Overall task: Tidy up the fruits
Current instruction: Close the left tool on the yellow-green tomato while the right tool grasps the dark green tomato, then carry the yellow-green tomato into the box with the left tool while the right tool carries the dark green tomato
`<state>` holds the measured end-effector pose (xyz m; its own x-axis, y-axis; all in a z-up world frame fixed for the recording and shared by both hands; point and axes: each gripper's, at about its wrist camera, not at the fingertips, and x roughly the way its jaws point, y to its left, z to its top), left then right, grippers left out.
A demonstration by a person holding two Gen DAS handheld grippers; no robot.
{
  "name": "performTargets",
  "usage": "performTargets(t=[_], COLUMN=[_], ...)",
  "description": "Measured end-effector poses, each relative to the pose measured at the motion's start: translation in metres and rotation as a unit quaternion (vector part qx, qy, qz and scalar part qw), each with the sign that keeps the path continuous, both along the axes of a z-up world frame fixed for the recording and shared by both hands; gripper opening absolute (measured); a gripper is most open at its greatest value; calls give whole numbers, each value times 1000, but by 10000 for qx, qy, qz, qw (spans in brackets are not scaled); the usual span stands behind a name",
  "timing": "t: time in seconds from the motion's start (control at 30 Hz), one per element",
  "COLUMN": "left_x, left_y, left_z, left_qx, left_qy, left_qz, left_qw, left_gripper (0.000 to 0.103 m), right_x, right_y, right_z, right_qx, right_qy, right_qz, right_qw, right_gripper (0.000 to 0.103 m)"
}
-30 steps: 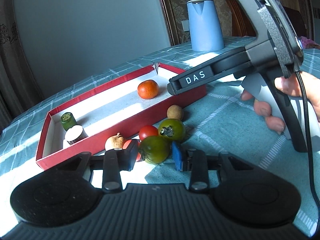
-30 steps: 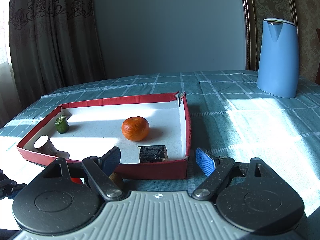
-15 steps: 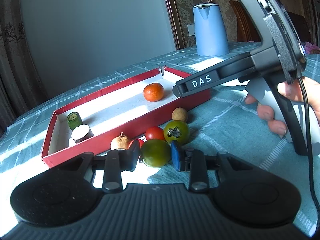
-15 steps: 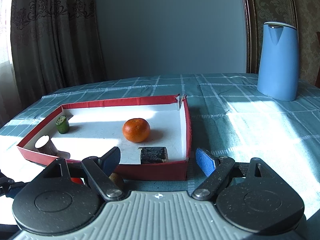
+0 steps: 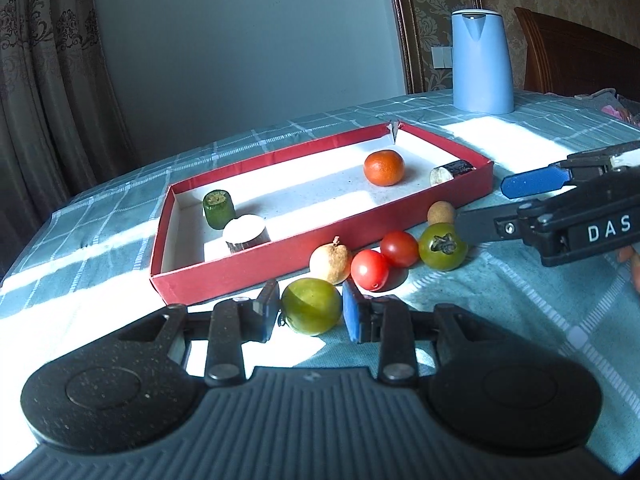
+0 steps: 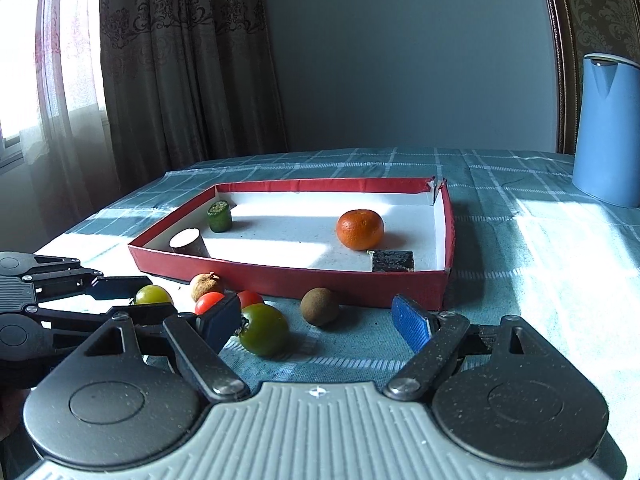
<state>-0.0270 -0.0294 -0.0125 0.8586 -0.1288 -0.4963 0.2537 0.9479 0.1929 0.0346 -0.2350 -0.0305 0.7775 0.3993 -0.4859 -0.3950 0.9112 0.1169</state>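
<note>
my left gripper (image 5: 311,312) pinched a green tomato (image 5: 311,306) just in front of the red box (image 5: 240,276) on the counter (image 5: 520,300). my right gripper (image 6: 316,322) stood spread wide and empty, near the other fruits beside the box.

Both low, close wrist views share the red tray (image 5: 460,194) (image 6: 400,284).
</note>
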Motion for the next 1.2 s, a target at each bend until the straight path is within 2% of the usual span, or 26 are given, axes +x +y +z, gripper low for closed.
performTargets(t=[0.1,0.2,0.23,0.27,0.47,0.5,0.53,0.57,0.97,1.2], left_x=[4,5,6,7,12,12,12,12,9,9], left_y=[2,2,2,2,3,3,4,4,-1,-2], left_z=[-1,-2,-2,-3,-6,-6,-6,-6,-7,-7], left_qx=[-26,9,18,21,26,8,-4,-14,79,176], left_qy=[85,101,118,155,282,287,295,299,235,171], left_qz=[83,170,195,200,253,251,250,248,262,430], left_qw=[9999,9998,9997,9997,9993,9993,9993,9992,9994,9988], left_gripper=[31,32,33,35,35,35,35,35,33,32], right_x=[-3,0,2,5,17,17,16,16,16,16], right_y=[12,25,28,31,39,41,42,42,37,32], right_z=[-4,-8,-9,-11,-13,-13,-13,-13,-13,-12], right_qx=[-251,-548,-579,-553,-417,-429,-455,-485,-345,-216], right_qy=[78,186,267,360,562,550,535,507,541,508], right_qz=[236,394,451,498,437,467,491,475,412,330], right_qw=[9994,9975,9969,9966,9966,9965,9963,9964,9971,9979], right_gripper=[81,67,58,54,52,50,41,37,34,34])
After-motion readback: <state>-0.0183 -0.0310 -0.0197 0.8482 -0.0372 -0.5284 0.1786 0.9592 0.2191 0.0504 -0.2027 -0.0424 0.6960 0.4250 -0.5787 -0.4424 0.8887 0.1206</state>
